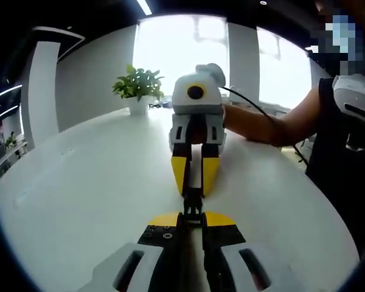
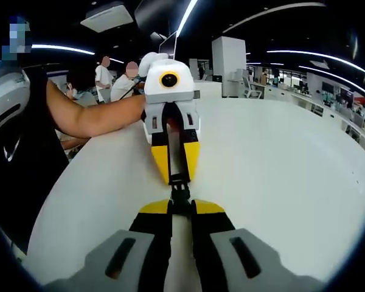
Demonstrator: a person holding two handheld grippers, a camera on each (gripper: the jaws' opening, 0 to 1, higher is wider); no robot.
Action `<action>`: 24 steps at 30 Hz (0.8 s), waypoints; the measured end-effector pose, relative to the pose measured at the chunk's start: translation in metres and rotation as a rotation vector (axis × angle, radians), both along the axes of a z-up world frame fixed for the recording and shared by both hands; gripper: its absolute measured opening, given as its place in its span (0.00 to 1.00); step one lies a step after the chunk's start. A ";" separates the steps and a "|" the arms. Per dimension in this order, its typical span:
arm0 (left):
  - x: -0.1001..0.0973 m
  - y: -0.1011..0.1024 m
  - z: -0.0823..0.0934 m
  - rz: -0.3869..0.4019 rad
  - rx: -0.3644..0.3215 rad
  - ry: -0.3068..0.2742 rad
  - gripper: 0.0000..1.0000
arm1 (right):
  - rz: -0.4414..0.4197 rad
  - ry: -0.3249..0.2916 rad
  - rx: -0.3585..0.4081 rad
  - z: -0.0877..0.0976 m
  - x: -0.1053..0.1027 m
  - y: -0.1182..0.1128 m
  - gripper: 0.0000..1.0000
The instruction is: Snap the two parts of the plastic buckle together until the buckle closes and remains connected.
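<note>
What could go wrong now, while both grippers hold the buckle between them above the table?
1. The black buckle is small and pinched only at its ends by the left gripper and right gripper; it may twist or slip out.
2. If dropped, it could slide on the smooth white table.

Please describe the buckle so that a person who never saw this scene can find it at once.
On the white table, two yellow-tipped grippers meet tip to tip. The buckle is the small black plastic piece bridging the gap between the left gripper and the right gripper. It is the one dark thing between yellow tips.
</note>
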State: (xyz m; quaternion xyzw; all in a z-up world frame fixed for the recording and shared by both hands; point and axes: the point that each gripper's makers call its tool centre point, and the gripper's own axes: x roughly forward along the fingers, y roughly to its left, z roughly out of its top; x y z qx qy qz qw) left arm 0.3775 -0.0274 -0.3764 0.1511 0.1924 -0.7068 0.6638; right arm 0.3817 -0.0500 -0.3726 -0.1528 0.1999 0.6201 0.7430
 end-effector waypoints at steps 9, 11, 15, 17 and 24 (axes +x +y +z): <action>-0.002 0.000 -0.001 -0.005 -0.003 0.025 0.09 | 0.010 -0.001 0.000 0.000 -0.003 0.001 0.10; -0.003 0.000 0.000 -0.008 -0.003 0.025 0.09 | 0.016 0.002 0.003 0.000 -0.004 0.002 0.10; -0.003 -0.001 0.000 -0.011 -0.002 0.031 0.09 | 0.021 0.002 0.003 0.000 -0.004 0.002 0.10; -0.004 -0.001 0.000 -0.014 -0.003 0.034 0.09 | 0.026 0.002 0.001 0.000 -0.005 0.002 0.10; -0.008 -0.006 -0.002 -0.029 -0.001 0.031 0.09 | 0.038 0.004 0.008 0.000 -0.008 0.004 0.10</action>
